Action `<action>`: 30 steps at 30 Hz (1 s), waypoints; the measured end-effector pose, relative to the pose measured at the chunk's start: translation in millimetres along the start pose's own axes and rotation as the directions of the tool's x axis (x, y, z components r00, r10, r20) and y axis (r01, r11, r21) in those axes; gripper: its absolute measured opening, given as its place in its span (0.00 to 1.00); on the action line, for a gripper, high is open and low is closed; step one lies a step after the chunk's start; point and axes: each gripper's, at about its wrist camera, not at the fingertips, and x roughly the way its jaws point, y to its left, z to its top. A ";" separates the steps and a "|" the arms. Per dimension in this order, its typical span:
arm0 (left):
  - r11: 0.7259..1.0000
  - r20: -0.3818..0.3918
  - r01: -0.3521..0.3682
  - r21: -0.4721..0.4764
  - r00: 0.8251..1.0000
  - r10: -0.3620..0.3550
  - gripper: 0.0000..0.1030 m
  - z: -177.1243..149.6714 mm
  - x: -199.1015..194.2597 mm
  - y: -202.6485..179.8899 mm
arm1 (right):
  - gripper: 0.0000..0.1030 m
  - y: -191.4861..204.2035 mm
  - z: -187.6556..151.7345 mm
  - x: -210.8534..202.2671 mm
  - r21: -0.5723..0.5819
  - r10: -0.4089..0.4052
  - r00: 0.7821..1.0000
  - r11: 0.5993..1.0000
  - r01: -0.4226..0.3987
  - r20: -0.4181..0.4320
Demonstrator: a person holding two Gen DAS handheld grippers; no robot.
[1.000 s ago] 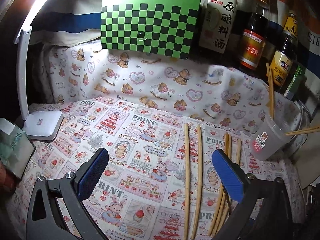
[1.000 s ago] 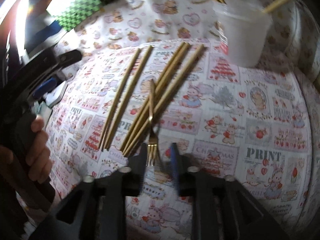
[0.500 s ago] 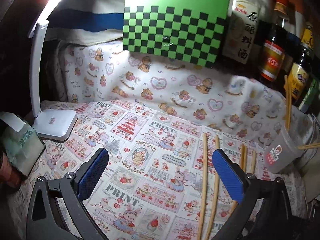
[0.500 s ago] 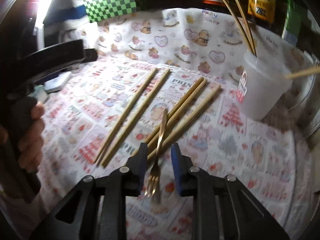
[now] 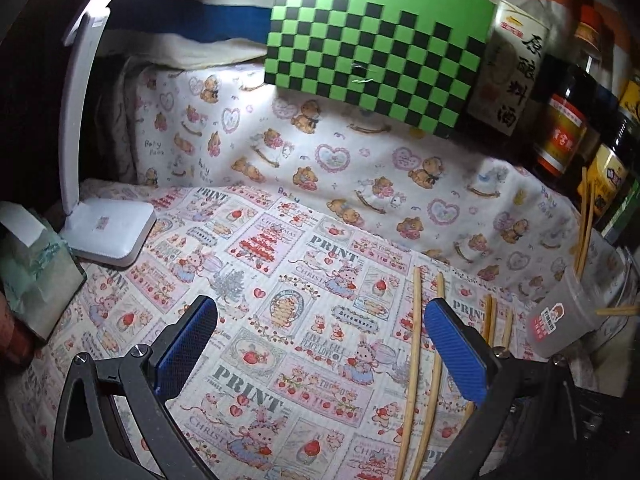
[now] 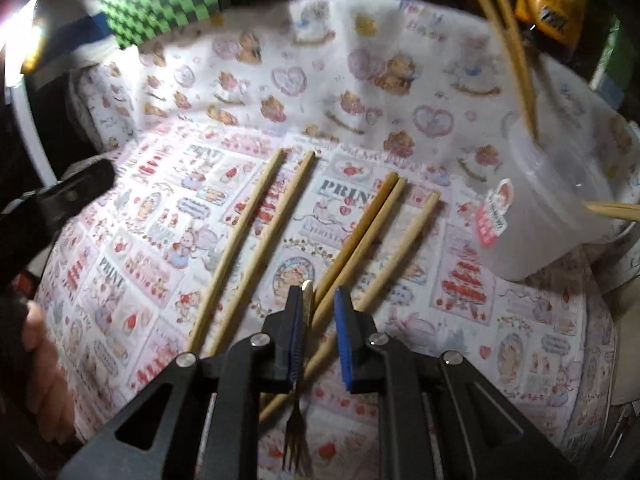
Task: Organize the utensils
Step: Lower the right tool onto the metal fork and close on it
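From the left wrist view, the left gripper (image 5: pixel 320 354) is hanging wide open over the printed cloth (image 5: pixel 280 280) covering the bench, with nothing between its blue pads (image 5: pixel 186 350). Two long chopsticks (image 5: pixel 414 364) are lying side by side on the cloth just inside the right-hand pad, and more are peeking out behind that pad. A plastic cup (image 5: pixel 568 312) is standing at the right edge with chopsticks leaning out of it. A white lamp (image 5: pixel 108 228) is sitting at the left, a green checkered board (image 5: pixel 376 48) is leaning at the back, and dark bottles (image 5: pixel 564 120) are lining up beside it.

From the right wrist view, the right gripper (image 6: pixel 320 320) is nearly shut and its jaws are closing. A gold fork (image 6: pixel 300 420) is sitting between them, its handle lying against the left pad with a gap to the right one, its tines pointing back toward the camera. Beneath it, five chopsticks (image 6: pixel 248 236) are lying on the cloth (image 6: pixel 520 340) in a loose fan. The cup (image 6: pixel 552 216) is standing to the right, well apart from the fork, with chopsticks sticking up from it. A hand (image 6: pixel 44 364) is showing at the left edge.
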 end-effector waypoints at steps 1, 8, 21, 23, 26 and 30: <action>1.000 -0.007 0.005 -0.008 1.000 -0.005 1.00 0.2 0.8 0.8 | 0.14 0.7 0.2 2.4 0.012 -0.015 1.000 1.000 0.015 -0.007; 0.999 -0.023 0.049 -0.019 0.999 -0.049 1.00 1.3 -3.2 -0.3 | 0.18 13.9 2.9 14.5 0.009 -0.046 0.999 0.999 0.047 -0.025; 0.995 -0.060 0.099 0.006 0.993 -0.099 1.00 1.8 -4.5 -3.2 | 0.18 25.7 3.2 32.2 0.053 -0.114 0.989 0.991 0.119 -0.095; 0.995 -0.054 0.096 0.027 0.994 -0.094 1.00 1.3 -5.9 -5.7 | 0.16 23.6 3.0 30.8 0.069 -0.112 0.988 0.990 0.120 -0.103; 0.994 -0.020 0.076 0.079 0.997 -0.074 1.00 1.0 -10.9 -11.8 | 0.05 17.4 2.9 25.6 0.069 -0.112 0.989 0.991 0.118 -0.092; 0.992 -0.028 0.090 0.094 0.996 -0.087 1.00 -0.4 -10.9 -14.1 | 0.04 13.2 1.8 21.8 0.081 -0.094 0.990 0.991 0.103 -0.109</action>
